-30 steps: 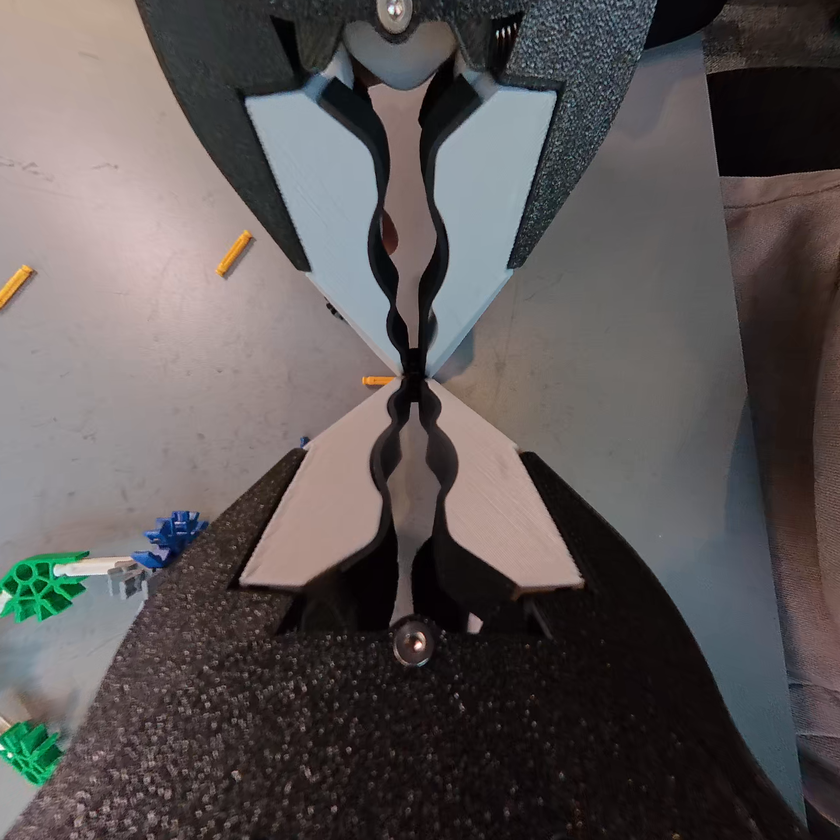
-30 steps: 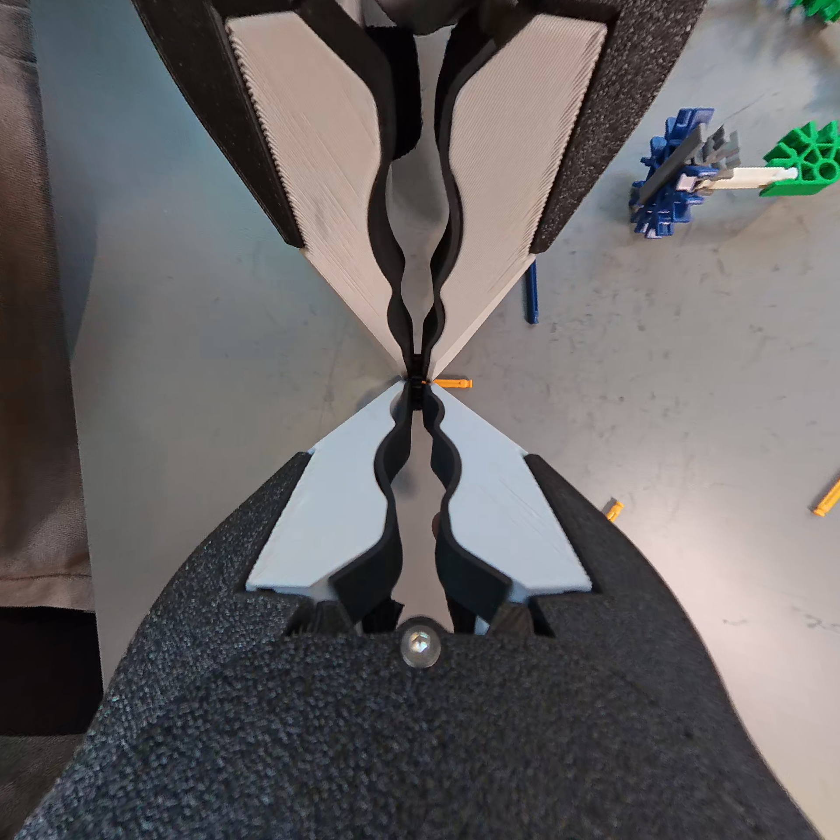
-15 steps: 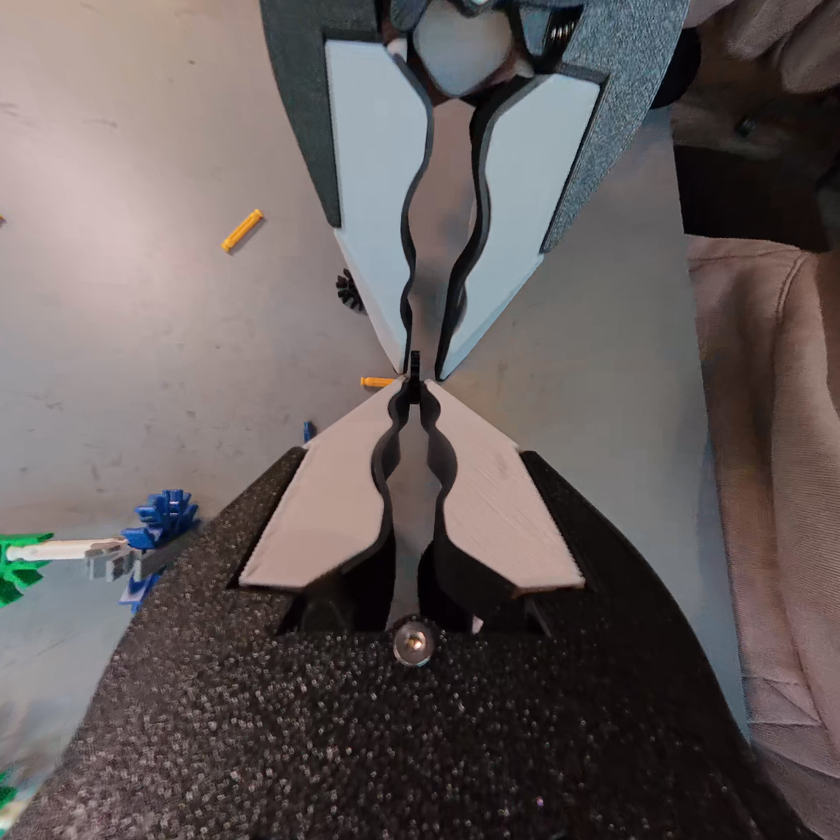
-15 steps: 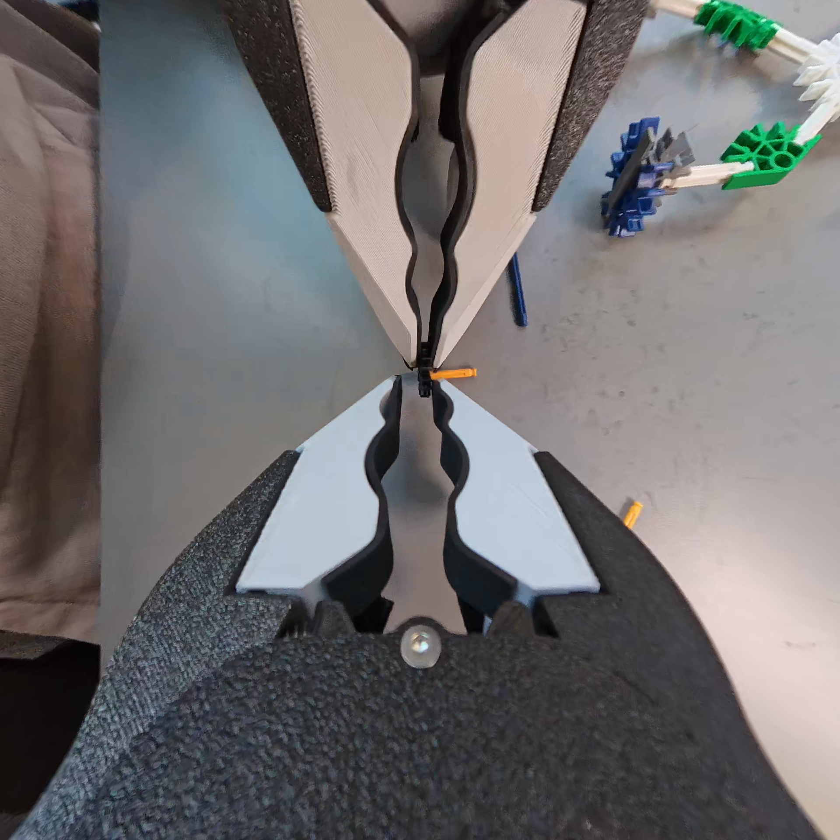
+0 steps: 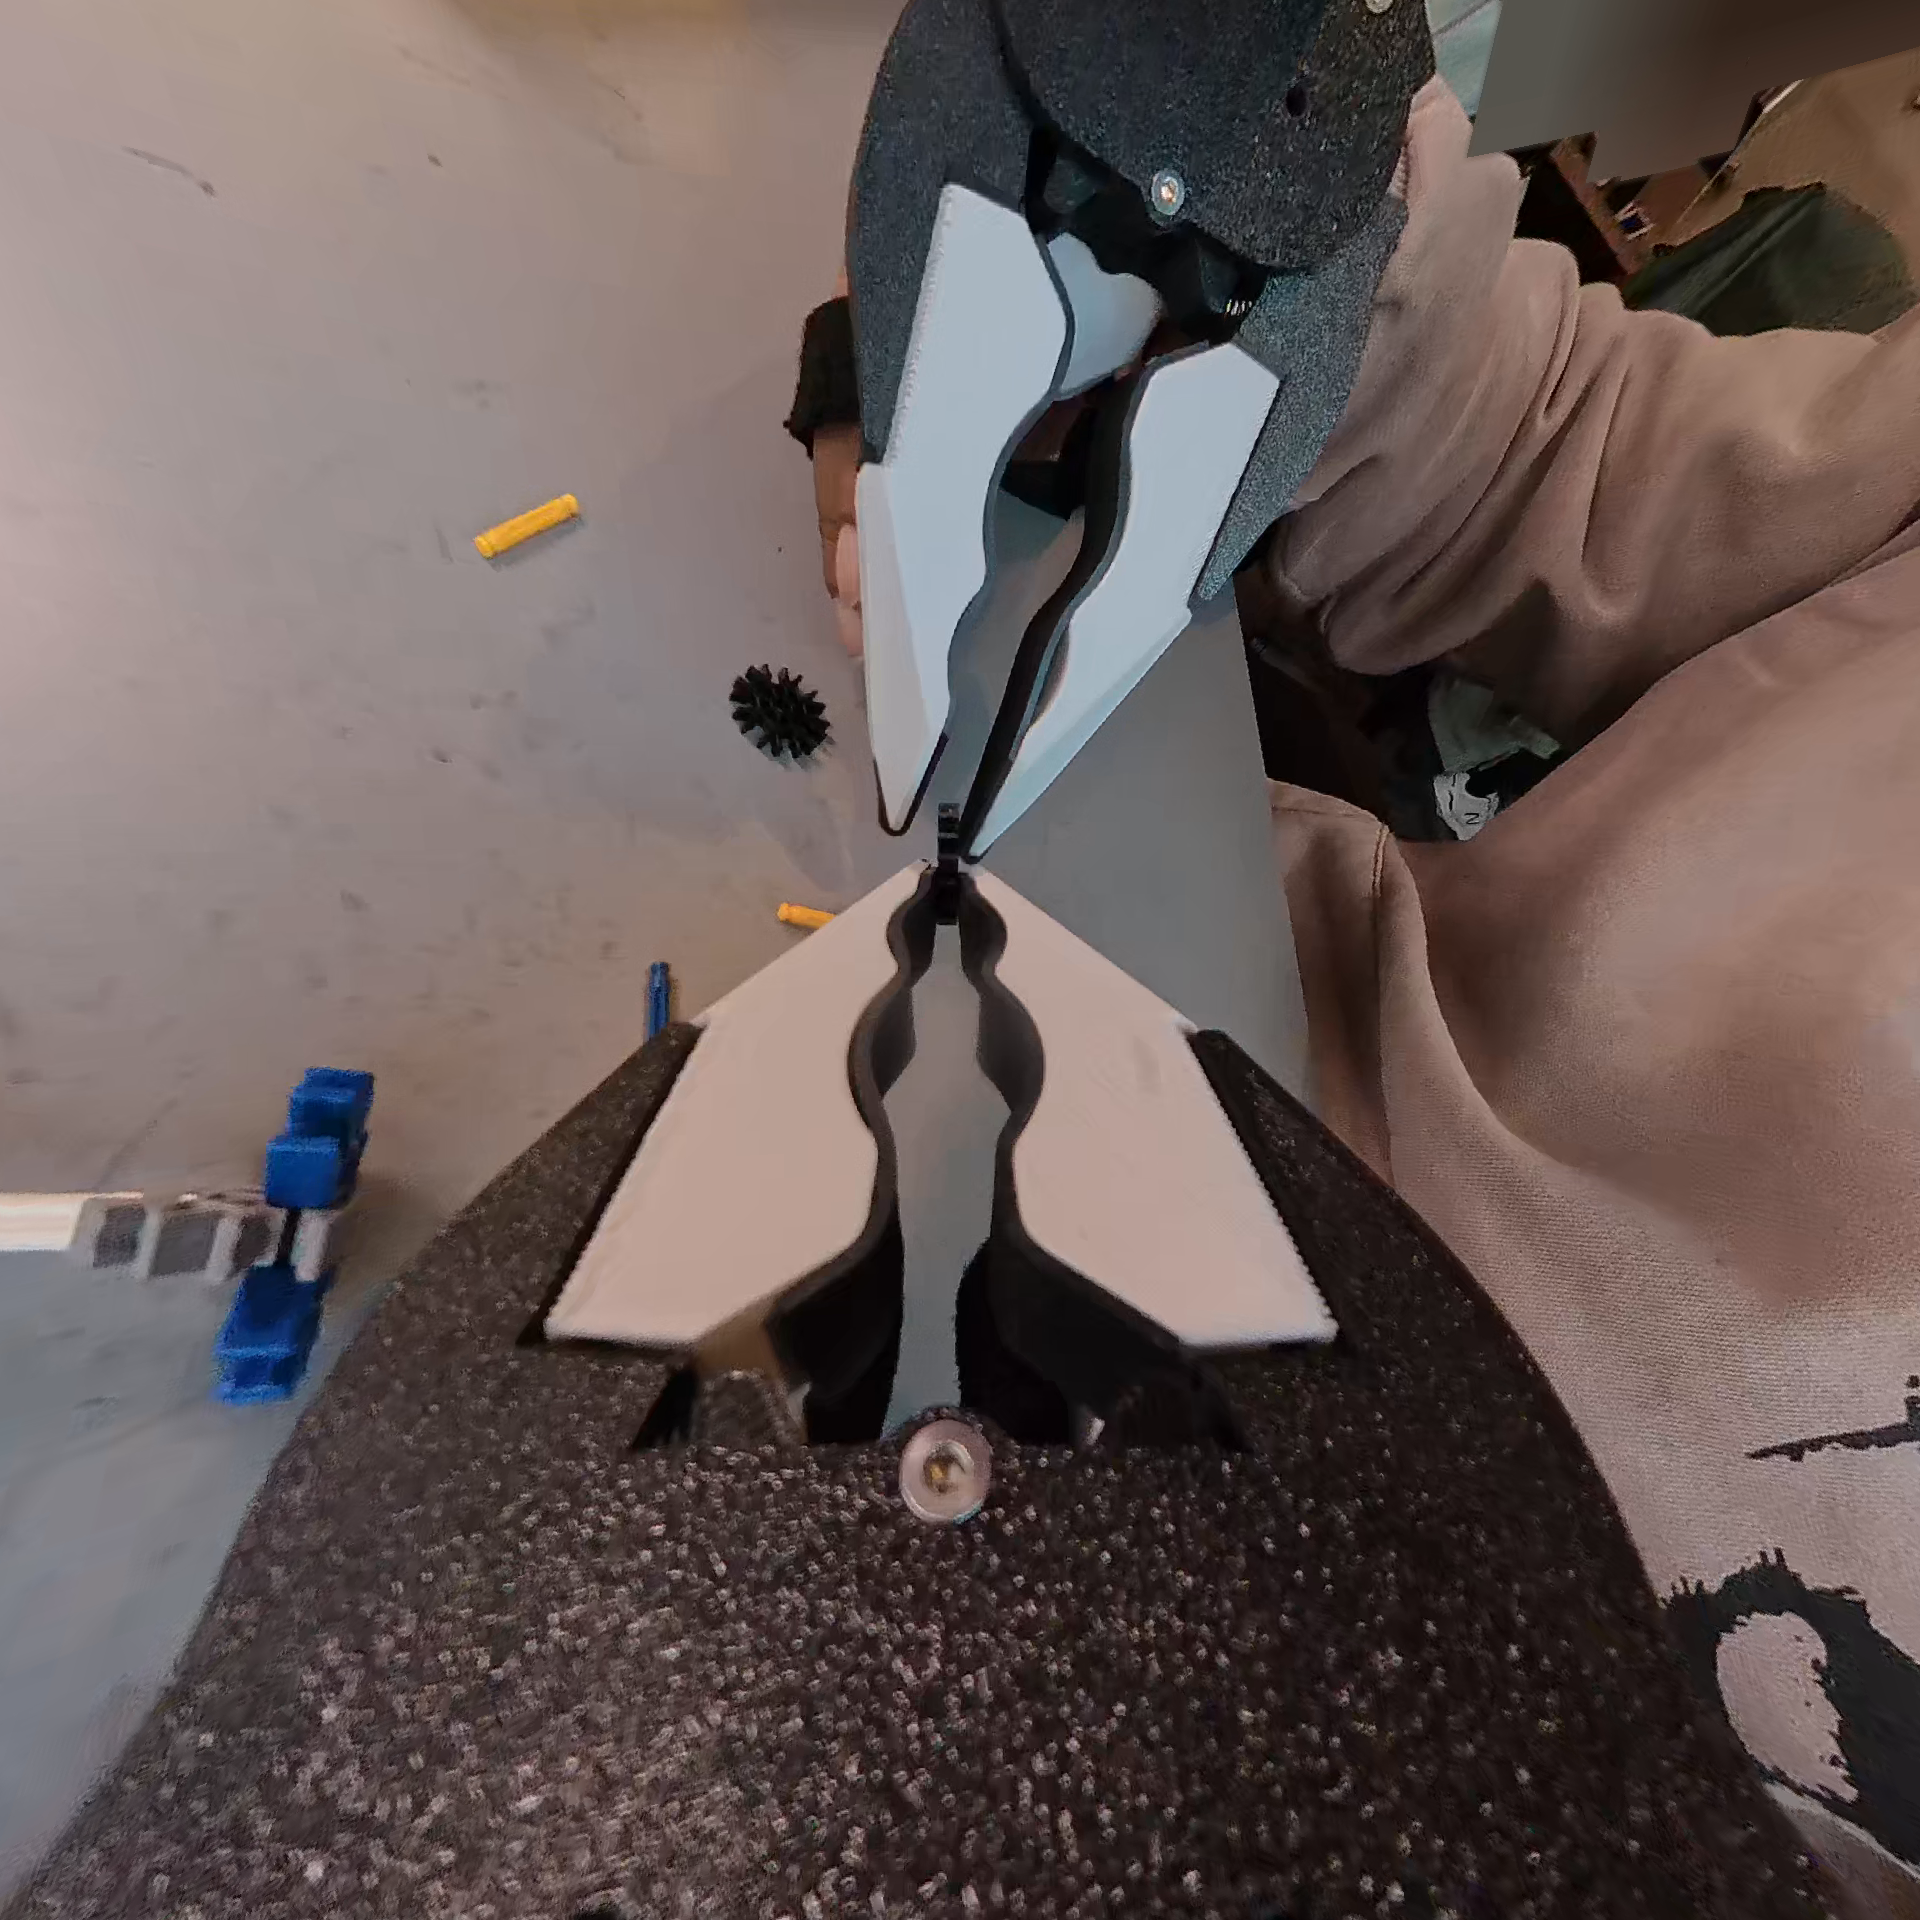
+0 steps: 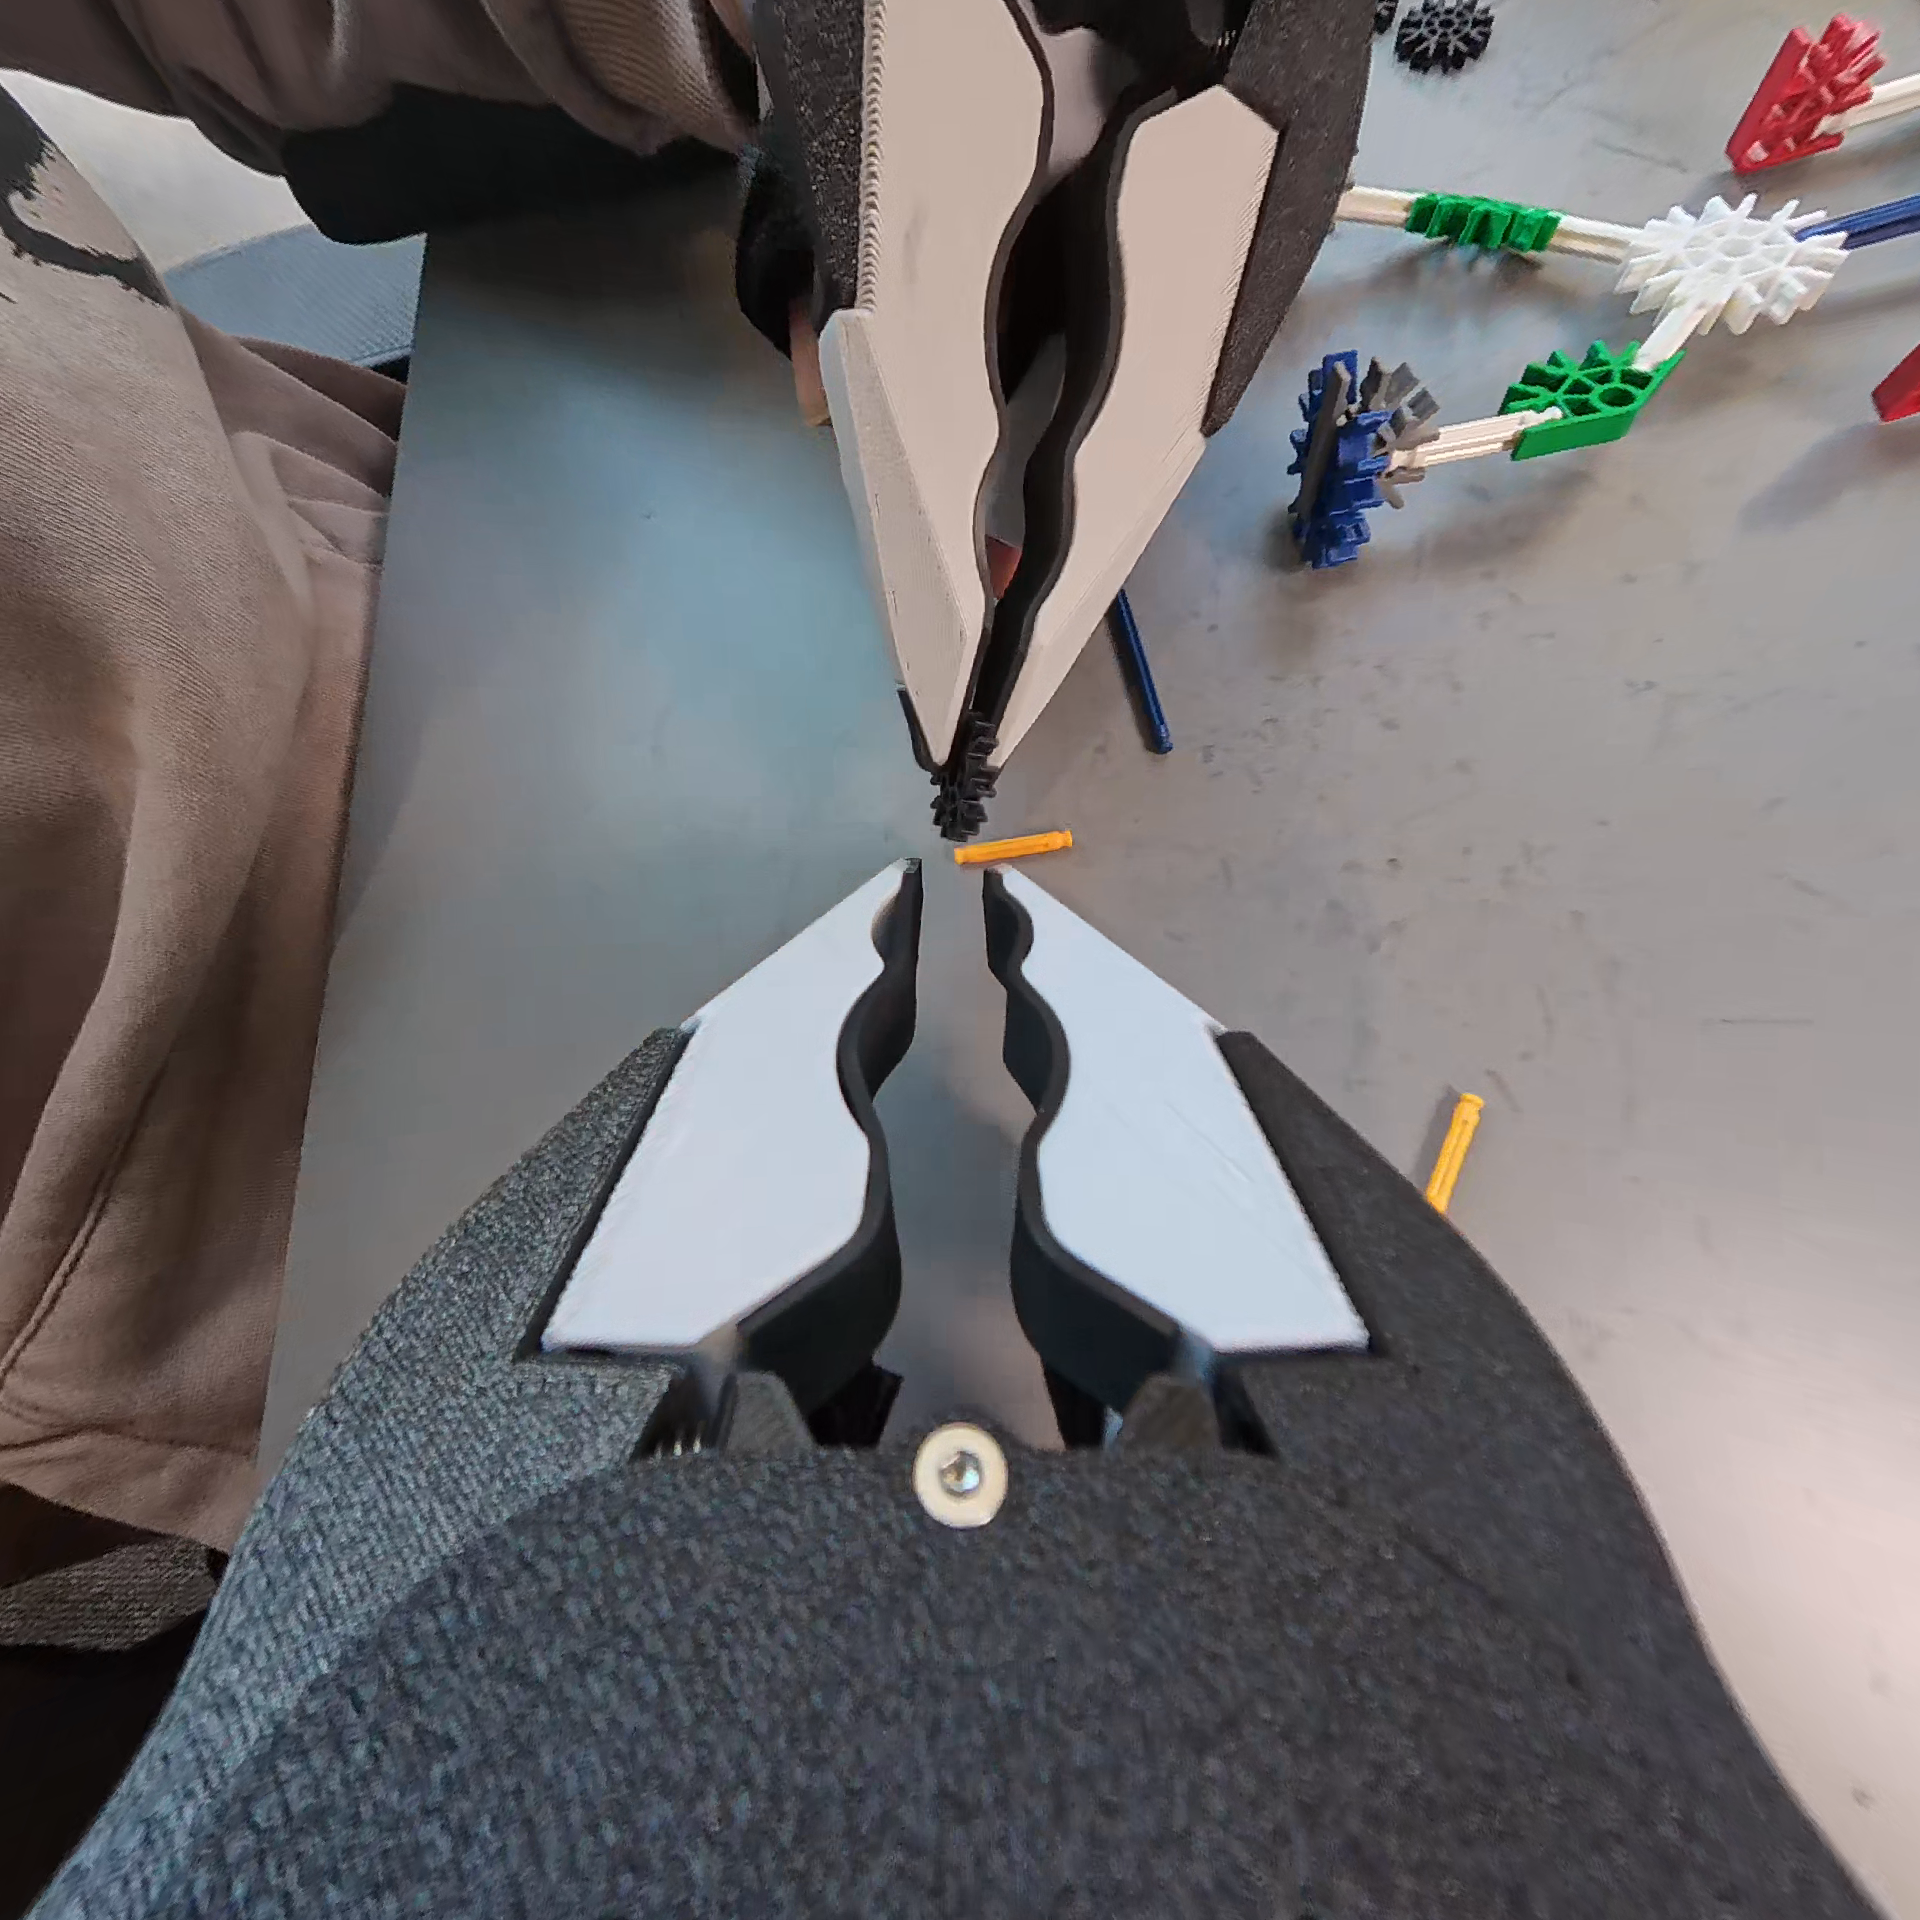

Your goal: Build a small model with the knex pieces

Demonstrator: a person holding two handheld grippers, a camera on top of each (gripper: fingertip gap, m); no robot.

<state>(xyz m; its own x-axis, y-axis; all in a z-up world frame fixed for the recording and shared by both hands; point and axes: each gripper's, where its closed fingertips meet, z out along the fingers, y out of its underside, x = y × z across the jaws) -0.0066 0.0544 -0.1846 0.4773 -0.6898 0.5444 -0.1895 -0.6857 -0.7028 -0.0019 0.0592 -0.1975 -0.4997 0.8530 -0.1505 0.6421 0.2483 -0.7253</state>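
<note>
My left gripper is shut on a small black spiked connector and holds it by its edge above the grey table. In the right wrist view the left gripper comes down from the top with the connector sticking out of its tips. My right gripper is open by a narrow gap and empty, its tips just short of the connector. It also shows in the left wrist view, tip to tip with the left gripper. A short orange rod lies on the table below the connector.
A second black spiked connector, yellow rods and a blue rod lie loose. A built assembly with blue, green, white and red connectors lies beyond. A person's beige sleeve borders the table edge. My two grippers' fingertips are within a few centimetres of each other. From either gripper's tips it is about 6 cm to the blue rod.
Both grippers were shut on the black connector tip to tip. The right gripper has opened and let go of it; the left still holds it. Both grippers have lifted and tilted.
</note>
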